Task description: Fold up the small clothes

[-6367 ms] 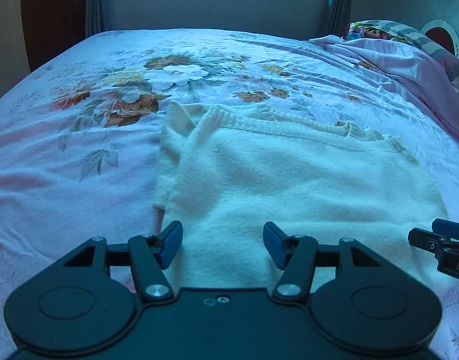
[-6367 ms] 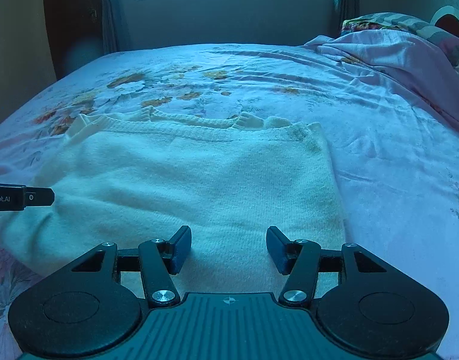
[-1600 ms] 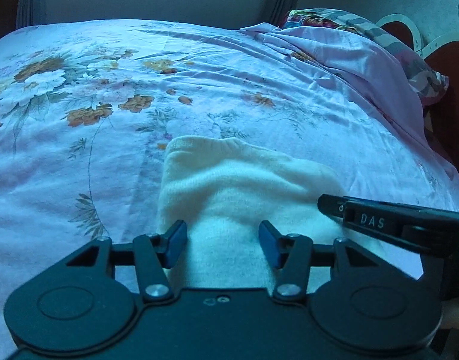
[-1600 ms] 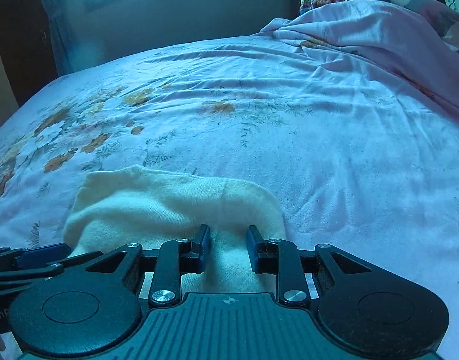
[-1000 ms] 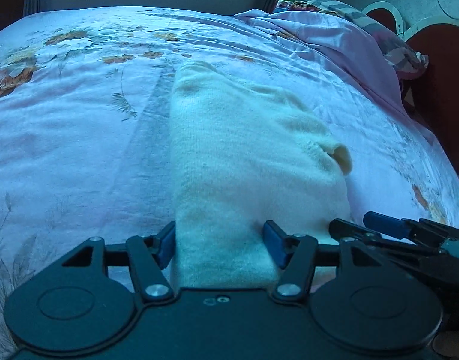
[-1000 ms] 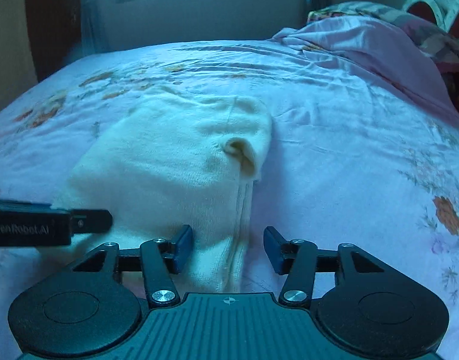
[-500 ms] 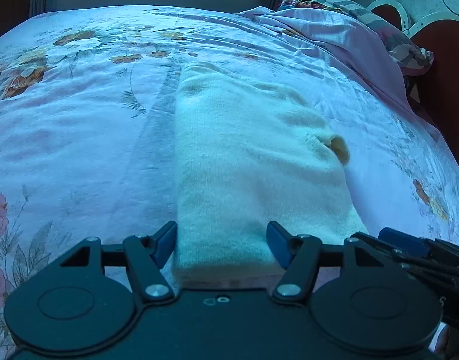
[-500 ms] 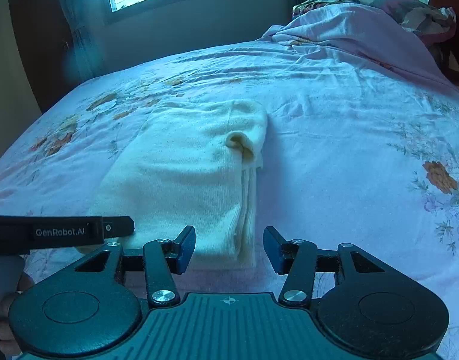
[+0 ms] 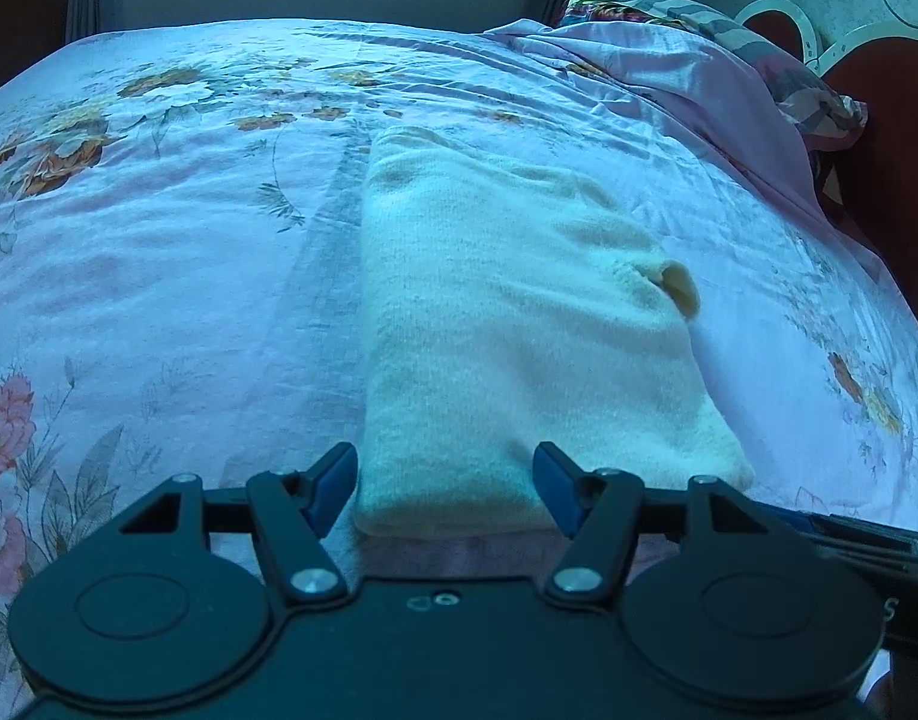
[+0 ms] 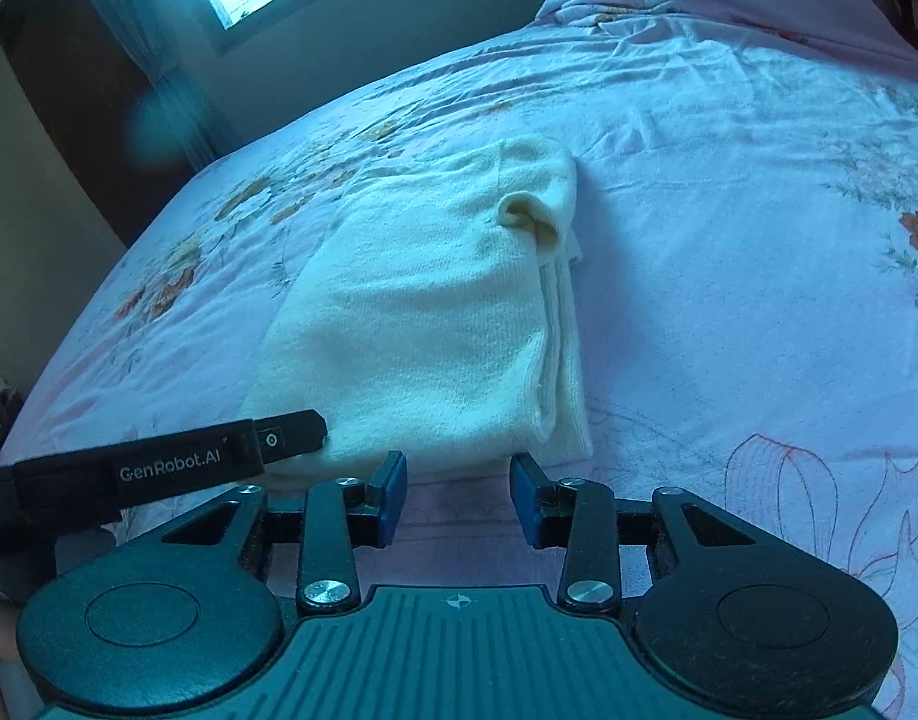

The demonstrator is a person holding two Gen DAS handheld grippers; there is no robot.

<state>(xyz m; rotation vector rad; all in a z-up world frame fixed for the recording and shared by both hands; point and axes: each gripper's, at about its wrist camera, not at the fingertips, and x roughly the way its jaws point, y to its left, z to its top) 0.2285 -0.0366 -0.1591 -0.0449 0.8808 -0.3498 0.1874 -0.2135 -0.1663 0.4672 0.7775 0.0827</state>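
Cream knit garment (image 9: 507,324), folded oblong, on floral bed (image 9: 159,252).
Left hand-held gripper (image 9: 444,489) and right hand-held gripper (image 10: 459,498): level, jaws wide, empty.

Bed (image 9: 159,276) with a pale floral sheet is carrying everything. A cream knit garment (image 9: 507,324) is lying folded into a long narrow stack on the middle of the sheet, one small loop of fabric sticking up along its right edge. A rumpled pink blanket (image 9: 669,78) is lying bunched at the far right of the bed.
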